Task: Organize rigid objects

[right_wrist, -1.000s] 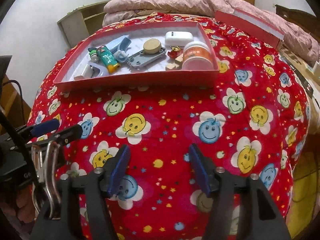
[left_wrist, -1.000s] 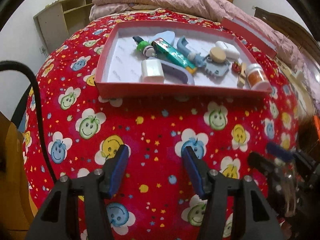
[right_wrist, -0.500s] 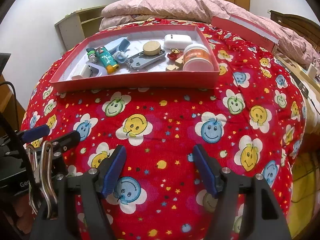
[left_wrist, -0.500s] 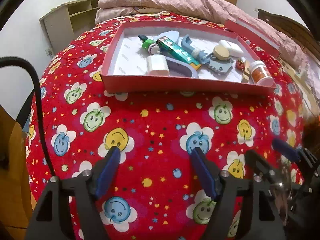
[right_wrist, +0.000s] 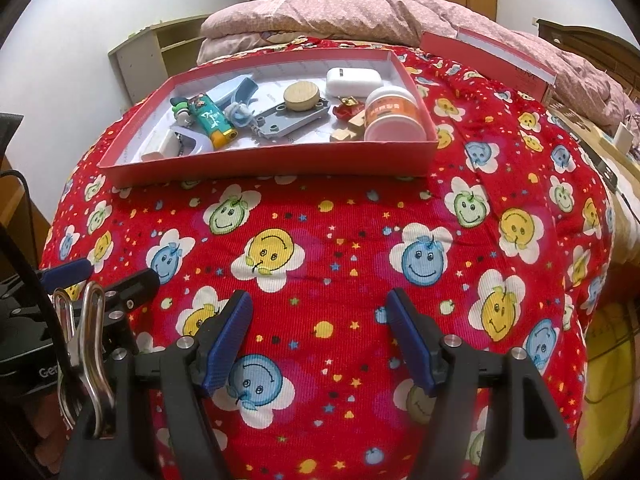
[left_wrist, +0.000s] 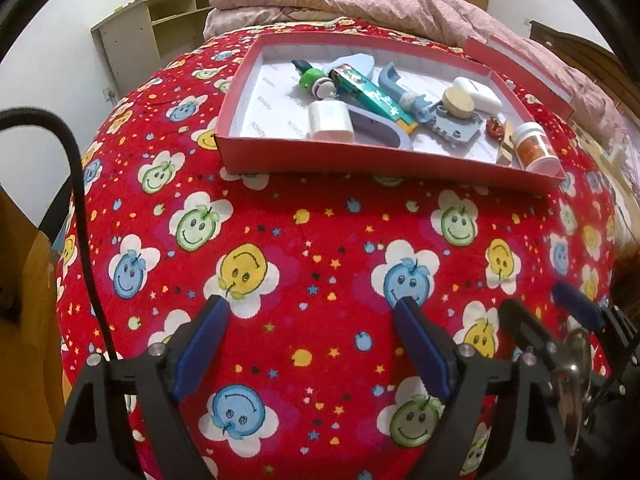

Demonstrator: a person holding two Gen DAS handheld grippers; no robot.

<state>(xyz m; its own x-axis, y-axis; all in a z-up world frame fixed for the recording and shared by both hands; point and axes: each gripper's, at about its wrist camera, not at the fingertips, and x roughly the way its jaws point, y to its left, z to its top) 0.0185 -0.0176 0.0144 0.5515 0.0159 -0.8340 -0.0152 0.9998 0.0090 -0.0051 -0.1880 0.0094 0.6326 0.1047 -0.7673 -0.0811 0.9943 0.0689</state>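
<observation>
A shallow red box (left_wrist: pixel 360 162) (right_wrist: pixel 260 162) lies on a red smiley-print bedspread and holds several small items: a white case (left_wrist: pixel 330 121), a green tube (left_wrist: pixel 372 96) (right_wrist: pixel 212 120), a grey plate with a wooden disc (left_wrist: pixel 458 100) (right_wrist: pixel 302 96), a white soap-like case (right_wrist: pixel 352 80) and an orange-labelled jar (left_wrist: pixel 534 148) (right_wrist: pixel 394 114). My left gripper (left_wrist: pixel 308 344) hangs open over the bedspread, well in front of the box. My right gripper (right_wrist: pixel 318 336) is open too, also short of the box, with nothing between its fingers.
The box lid (right_wrist: pixel 492 58) lies at the back right beside a folded pink quilt (right_wrist: pixel 360 12). A pale shelf unit (left_wrist: pixel 152 44) stands at the back left. Each gripper shows at the edge of the other's view. A black cable (left_wrist: pixel 80 208) hangs left.
Both grippers have drawn back and risen a little, so the box sits farther off and more of the room shows. Nothing in the box has moved.
</observation>
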